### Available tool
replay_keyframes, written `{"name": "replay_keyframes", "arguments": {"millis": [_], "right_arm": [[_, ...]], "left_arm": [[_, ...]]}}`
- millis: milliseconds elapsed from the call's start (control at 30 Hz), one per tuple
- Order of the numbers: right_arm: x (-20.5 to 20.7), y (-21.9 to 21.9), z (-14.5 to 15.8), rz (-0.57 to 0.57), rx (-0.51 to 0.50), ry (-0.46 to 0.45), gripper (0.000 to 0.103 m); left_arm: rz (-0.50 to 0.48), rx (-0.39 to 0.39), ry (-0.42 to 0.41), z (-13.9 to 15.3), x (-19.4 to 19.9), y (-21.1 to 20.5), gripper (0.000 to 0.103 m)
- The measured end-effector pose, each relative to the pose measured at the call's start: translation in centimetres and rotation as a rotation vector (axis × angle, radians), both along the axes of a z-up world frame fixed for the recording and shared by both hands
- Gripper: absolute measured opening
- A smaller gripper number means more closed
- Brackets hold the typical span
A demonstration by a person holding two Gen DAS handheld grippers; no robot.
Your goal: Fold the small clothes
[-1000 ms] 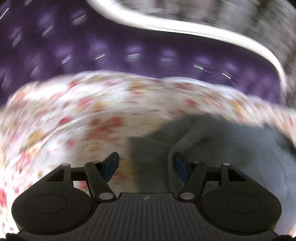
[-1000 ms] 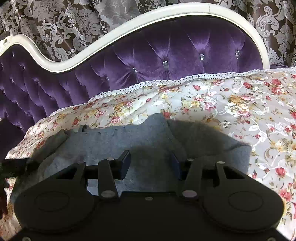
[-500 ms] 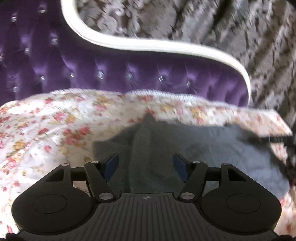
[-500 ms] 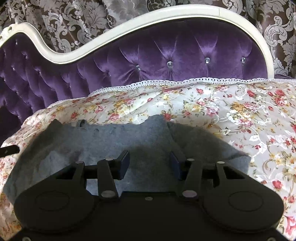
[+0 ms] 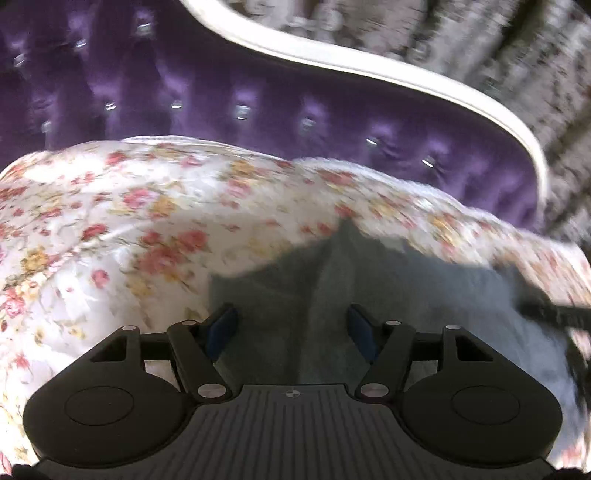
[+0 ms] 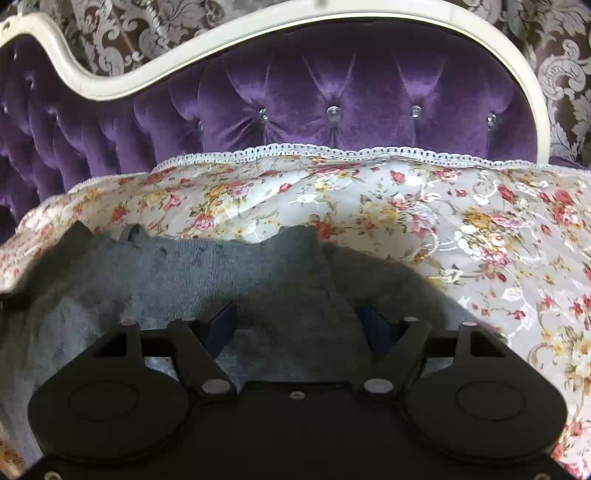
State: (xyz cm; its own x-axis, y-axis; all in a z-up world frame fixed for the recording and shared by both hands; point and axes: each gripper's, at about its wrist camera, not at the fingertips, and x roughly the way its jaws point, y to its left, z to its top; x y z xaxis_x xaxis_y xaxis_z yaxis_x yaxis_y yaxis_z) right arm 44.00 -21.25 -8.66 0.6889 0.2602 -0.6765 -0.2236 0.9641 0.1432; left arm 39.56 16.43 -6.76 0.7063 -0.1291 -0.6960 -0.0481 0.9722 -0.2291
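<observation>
- Nearest in, the left gripper (image 5: 291, 328) has its fingers (image 5: 221, 326) set well apart with nothing pinched; grey cloth lies under the gap, no pad pressing it.
- Same on the other side: the right gripper (image 6: 297, 325) stands with its fingers (image 6: 373, 325) about half spread, above the cloth and holding nothing.
- What's changed: a second ago the left view was a blur over the garment's left edge. It has since swung across to face the middle crease, though the picture has blurred again. The right view has barely shifted.
- My read: both hands are lining up over the same piece, with no pinch made and no fold begun.
- The grey garment (image 6: 207, 269) lies spread on the flowered bedspread (image 6: 424, 221). A raised crease runs up its middle to a peak at the far edge.
- Edges worth watching: in the right view the garment's right side slopes off just past the fingers, and a small tab sticks up at the far left corner.
- The dark bar at the right rim of the left view looks like part of the other gripper, so the two are close together.
- Room to move: plenty of bare bedspread to the right and beyond the garment.
- Farthest back, the purple headboard (image 6: 332, 85) with its white frame closes things off, and a patterned curtain (image 6: 122, 22) hangs behind.
</observation>
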Motion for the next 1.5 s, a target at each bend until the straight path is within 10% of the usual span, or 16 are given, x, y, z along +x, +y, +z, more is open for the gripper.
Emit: {"name": "replay_keyframes", "arguments": {"millis": [67, 367, 467, 600, 800, 1500], "right_arm": [[-0.1, 0.3, 0.2, 0.011, -0.017, -0.008, 0.017], [0.8, -1.4, 0.0, -0.072, -0.042, -0.012, 0.013], [0.4, -1.3, 0.4, -0.063, -0.023, -0.024, 0.025], [-1.5, -3.0, 2.1, -0.086, 0.08, -0.082, 0.076], [-5.4, -7.4, 3.1, -0.129, 0.28, -0.082, 0.094], [-9.5, -11.6, -1.8, -0.074, 0.507, 0.07, 0.103]], "left_arm": [[0.022, -0.036, 0.033, -0.8, 0.8, 0.6, 0.064], [-0.061, 0.103, 0.022, -1.0, 0.7, -0.8, 0.064], [-0.047, 0.112, 0.036, 0.0, 0.3, -0.9, 0.064], [-0.074, 0.079, -0.034, 2.5, -2.2, -2.3, 0.065], [-0.178, 0.033, -0.073, 3.9, -3.5, -7.2, 0.065], [-0.14, 0.013, 0.052, -0.7, 0.6, -12.5, 0.074]]}}
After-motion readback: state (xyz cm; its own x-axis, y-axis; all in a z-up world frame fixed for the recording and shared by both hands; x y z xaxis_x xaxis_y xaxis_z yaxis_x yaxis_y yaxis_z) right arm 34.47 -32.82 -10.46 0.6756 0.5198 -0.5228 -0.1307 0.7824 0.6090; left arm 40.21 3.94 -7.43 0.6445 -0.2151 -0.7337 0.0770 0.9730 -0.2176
